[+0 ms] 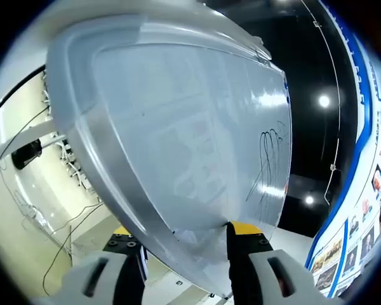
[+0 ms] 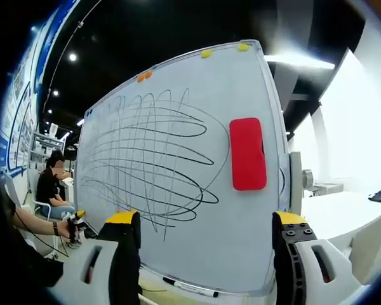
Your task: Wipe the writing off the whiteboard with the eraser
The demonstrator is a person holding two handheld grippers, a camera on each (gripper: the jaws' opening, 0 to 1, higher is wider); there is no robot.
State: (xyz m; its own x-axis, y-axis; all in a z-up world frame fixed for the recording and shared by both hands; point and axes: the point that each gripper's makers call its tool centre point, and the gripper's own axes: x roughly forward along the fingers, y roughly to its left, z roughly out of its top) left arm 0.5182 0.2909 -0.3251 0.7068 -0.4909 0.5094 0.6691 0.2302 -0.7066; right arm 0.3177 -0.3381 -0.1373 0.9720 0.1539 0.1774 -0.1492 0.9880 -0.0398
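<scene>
**Whiteboard still scribbled, red eraser on its face**

Ahead of the right gripper (image 2: 206, 254), in the right gripper view, stands a large white whiteboard with a pale grey frame (image 2: 178, 171), tilted in the picture. Its two jaws, black with yellow caps, rise well apart with nothing between them, framing the board's lower part. Dense looping black marker scribbles (image 2: 149, 162) cover the left and middle of the board. A red rounded-rectangle eraser (image 2: 247, 154) sits upright on the board's surface just right of the scribbles, near the right frame edge. Small orange magnets (image 2: 143, 76) and yellow magnets (image 2: 206, 53) dot the top edge. Along the bottom runs a narrow grey tray (image 2: 241, 291), the one container in sight, and in it lies a thin black marker pen (image 2: 190, 287). At far left a seated person in dark clothes (image 2: 52, 185) is near the blue-trimmed wall.

Close to the board's edge, the left gripper view looks along the same whiteboard (image 1: 178, 127) at a steep angle, with black scribbles (image 1: 270, 162) showing at its far side. The left gripper (image 1: 185, 254) has its black jaws set on either side of the board's lower frame; the jaws pinch the edge, held narrow around it. A blue-bordered wall of posters (image 1: 362, 235) runs at right.
</scene>
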